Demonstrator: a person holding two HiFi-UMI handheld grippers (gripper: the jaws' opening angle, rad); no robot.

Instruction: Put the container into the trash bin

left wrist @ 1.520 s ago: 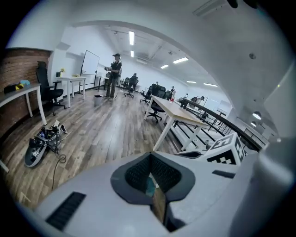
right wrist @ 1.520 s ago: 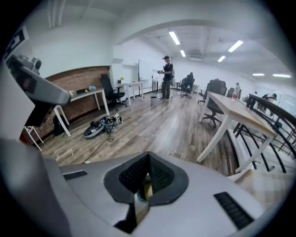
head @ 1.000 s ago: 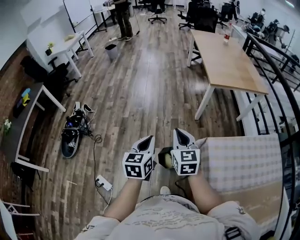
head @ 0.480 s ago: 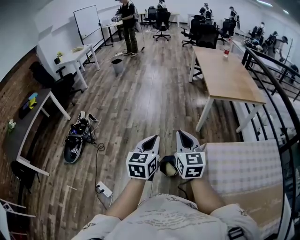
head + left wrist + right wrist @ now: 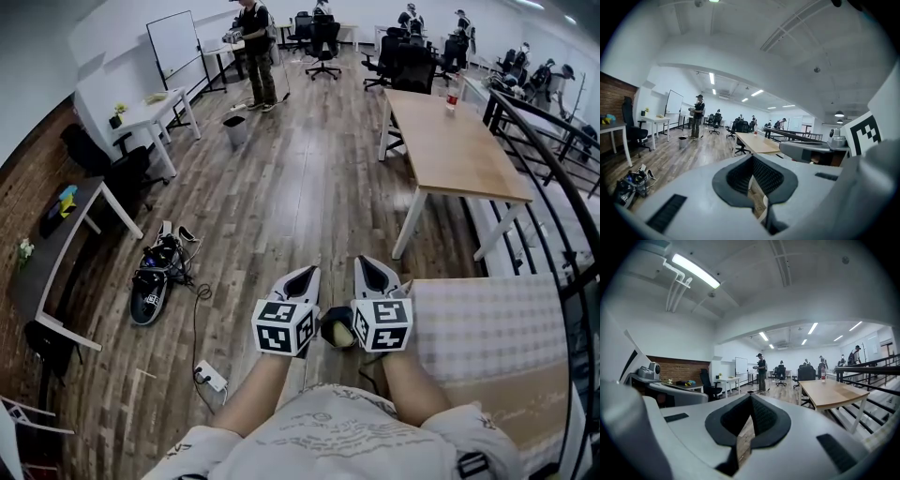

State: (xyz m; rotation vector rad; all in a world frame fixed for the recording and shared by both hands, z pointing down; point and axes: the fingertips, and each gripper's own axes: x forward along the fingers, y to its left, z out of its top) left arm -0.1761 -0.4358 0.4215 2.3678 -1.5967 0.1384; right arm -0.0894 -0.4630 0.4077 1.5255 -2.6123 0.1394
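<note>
Trash bin (image 5: 235, 130) far off; table (image 5: 459, 150) right, cable heap (image 5: 156, 270) left

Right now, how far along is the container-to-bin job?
Done: nothing visible. In hand: nothing; the left gripper and right gripper both have jaws shut and empty, side by side over the floor. Remaining: everything. The trash bin stands far across the room, and no container is clearly identifiable.

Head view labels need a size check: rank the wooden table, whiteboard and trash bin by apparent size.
1. wooden table
2. whiteboard
3. trash bin
They stand at different distances from the camera, so this ranks apparent size only.
</note>
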